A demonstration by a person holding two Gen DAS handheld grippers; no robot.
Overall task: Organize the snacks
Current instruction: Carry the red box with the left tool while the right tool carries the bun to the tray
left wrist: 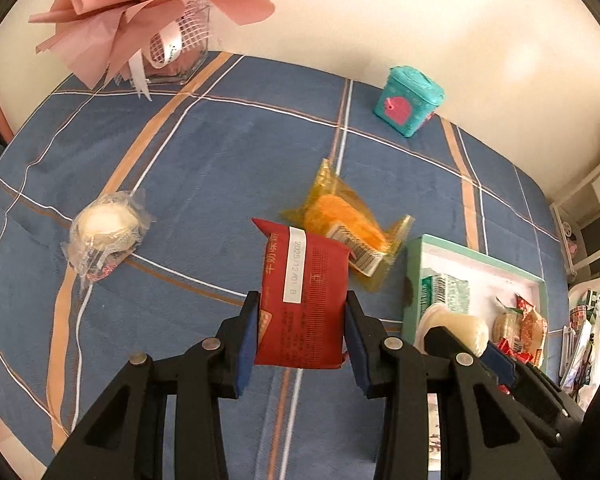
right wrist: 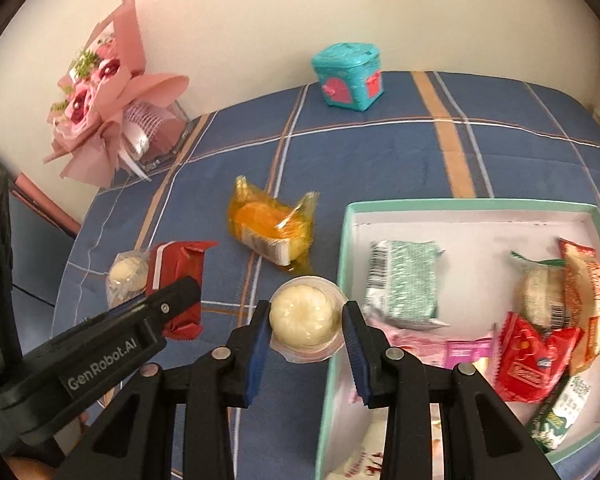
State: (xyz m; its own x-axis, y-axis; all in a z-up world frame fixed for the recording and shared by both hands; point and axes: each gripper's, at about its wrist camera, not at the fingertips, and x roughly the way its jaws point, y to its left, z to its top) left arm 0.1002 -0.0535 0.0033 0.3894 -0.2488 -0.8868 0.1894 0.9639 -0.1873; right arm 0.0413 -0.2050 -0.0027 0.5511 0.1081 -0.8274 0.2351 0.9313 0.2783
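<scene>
The left gripper (left wrist: 302, 322) held a red packet (left wrist: 304, 300) between its blue pads, the jaws closed on the packet's two long sides. The packet stood lengthwise along the fingers, its far end reaching past the fingertips and its near end sitting deep between the jaws. A white date label ran along its upper face. It hung clear of the blue plaid cloth (left wrist: 204, 168).

The right gripper (right wrist: 306, 322) was clamped on a round pale cake (right wrist: 305, 317) in a clear cup, one pad pressed to each side of the cup. The cake sat right at the fingertips, just beside the left wall of the green box (right wrist: 342, 260) and still outside it.

On the cloth beyond the red packet lay an orange cake (left wrist: 346, 224) in a yellow wrapper, barcode end toward the box. Well to the left lay a white bun (left wrist: 106, 232) in clear wrap. Inside the box were a green-and-white packet (right wrist: 406, 280), a pink sachet (right wrist: 456, 348), a red packet with a flower print (right wrist: 530, 360) and more wrapped snacks along the right wall.

At the far edge stood a teal tin (right wrist: 348, 76) and a pink bouquet (right wrist: 104, 92).
</scene>
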